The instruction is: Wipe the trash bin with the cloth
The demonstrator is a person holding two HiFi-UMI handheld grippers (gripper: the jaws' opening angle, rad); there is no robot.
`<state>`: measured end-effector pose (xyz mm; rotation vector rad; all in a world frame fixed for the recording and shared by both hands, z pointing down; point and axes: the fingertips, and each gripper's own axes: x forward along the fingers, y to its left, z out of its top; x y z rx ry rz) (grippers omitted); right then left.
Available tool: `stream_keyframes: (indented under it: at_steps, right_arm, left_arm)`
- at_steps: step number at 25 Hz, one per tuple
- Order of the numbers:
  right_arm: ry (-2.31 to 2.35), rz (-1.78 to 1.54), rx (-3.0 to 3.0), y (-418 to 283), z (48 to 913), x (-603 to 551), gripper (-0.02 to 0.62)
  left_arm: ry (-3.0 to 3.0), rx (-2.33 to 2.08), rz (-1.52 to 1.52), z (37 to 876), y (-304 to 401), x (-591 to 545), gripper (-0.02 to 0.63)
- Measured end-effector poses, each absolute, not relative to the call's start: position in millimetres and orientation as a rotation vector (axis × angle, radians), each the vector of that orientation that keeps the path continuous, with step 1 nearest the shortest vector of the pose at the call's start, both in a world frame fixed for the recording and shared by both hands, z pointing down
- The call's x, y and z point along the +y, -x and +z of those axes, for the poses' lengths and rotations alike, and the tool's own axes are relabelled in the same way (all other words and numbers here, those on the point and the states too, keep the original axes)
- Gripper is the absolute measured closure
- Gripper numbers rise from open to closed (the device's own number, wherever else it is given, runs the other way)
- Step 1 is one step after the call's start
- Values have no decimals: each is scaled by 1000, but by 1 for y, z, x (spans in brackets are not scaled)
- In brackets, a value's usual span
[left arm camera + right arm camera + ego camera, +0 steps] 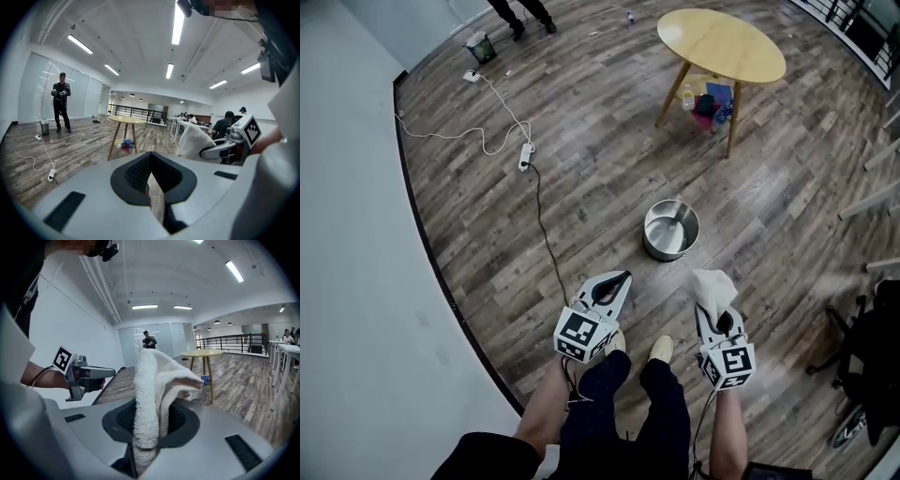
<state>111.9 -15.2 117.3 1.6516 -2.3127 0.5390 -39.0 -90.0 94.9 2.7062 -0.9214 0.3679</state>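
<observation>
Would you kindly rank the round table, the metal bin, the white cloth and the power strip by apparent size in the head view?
1. round table
2. metal bin
3. white cloth, slightly smaller than the bin but nearer the camera, so unsure
4. power strip

Round table point(722, 42) (clutter point(708, 101) beneath) stands well apart from power strip point(525, 156).

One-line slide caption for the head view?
Standing person's right gripper holds the white cloth, left gripper empty, steel trash bin ahead on the wood floor.
</observation>
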Motion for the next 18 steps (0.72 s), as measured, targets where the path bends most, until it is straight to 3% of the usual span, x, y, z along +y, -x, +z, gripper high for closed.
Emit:
stream_keyframes:
  at_steps: [18]
  right_arm:
    - [-1624,429,-2426,-122,408,-62,512]
  left_arm:
    - [-2789,-985,270,366,6,-147,606]
